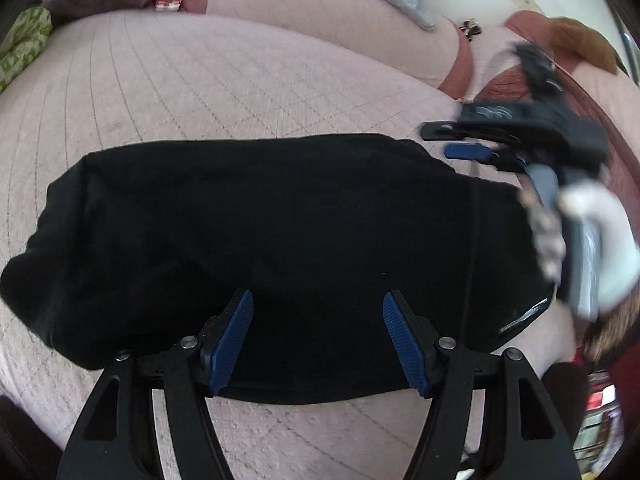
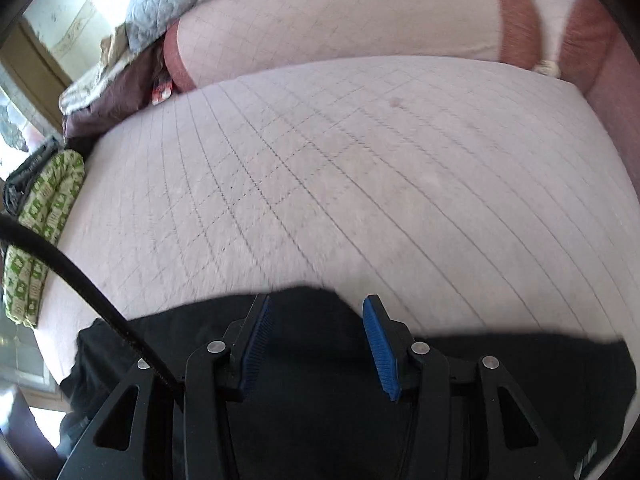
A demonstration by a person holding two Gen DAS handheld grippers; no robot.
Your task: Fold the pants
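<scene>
text: none legible | pants [image 1: 280,248]: pale mark near one edge, perhaps a logo, too blurred to read

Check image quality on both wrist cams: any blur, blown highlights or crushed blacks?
Left wrist: right gripper motion-smeared at the right edge; black pants crushed, folds barely readable; own left gripper sharp. Right wrist: quilted cover slightly motion-soft near the pants, window at left blown out, strong fisheye curvature in both.

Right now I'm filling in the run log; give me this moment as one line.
pants: folded bundle on quilted cover | left gripper: jaws open, empty, over near edge | right gripper: jaws open, empty, over pants
</scene>
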